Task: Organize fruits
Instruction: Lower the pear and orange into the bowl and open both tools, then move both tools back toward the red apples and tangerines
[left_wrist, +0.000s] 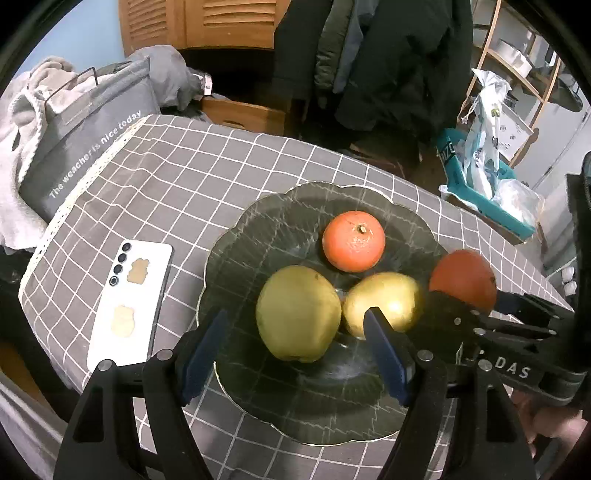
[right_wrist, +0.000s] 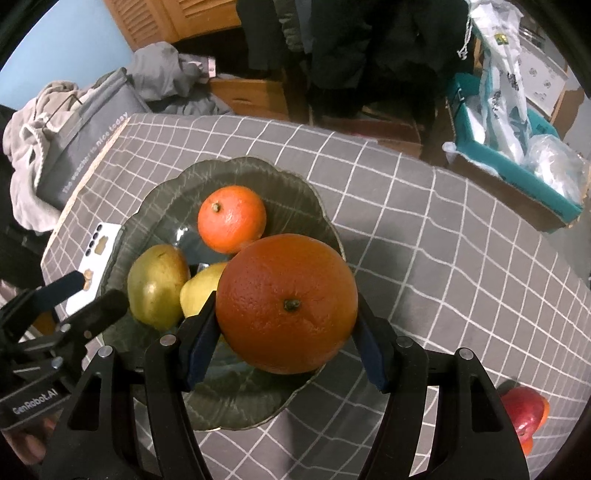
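Observation:
A dark glass plate (left_wrist: 229, 236) (right_wrist: 162, 184) holds a small orange (left_wrist: 354, 242) (right_wrist: 232, 223), a green pear (left_wrist: 298, 314) (right_wrist: 159, 291) and a yellow pear (left_wrist: 384, 301) (right_wrist: 201, 286). My left gripper (left_wrist: 297, 314) (right_wrist: 88, 295) hangs open over the green pear, its blue pads clear of the fruit on both sides. My right gripper (right_wrist: 286, 301) (left_wrist: 480, 302) is shut on a large orange (right_wrist: 286, 302) (left_wrist: 463, 278), held above the plate's right rim. A red fruit (right_wrist: 524, 410) lies on the checked cloth at the near right.
A white phone (left_wrist: 129, 306) (right_wrist: 99, 254) lies left of the plate. A grey bag (left_wrist: 85, 144) and heaped clothes stand off the table's left edge. A teal box (left_wrist: 487, 199) (right_wrist: 517, 181) with plastic bags sits beyond the far right edge.

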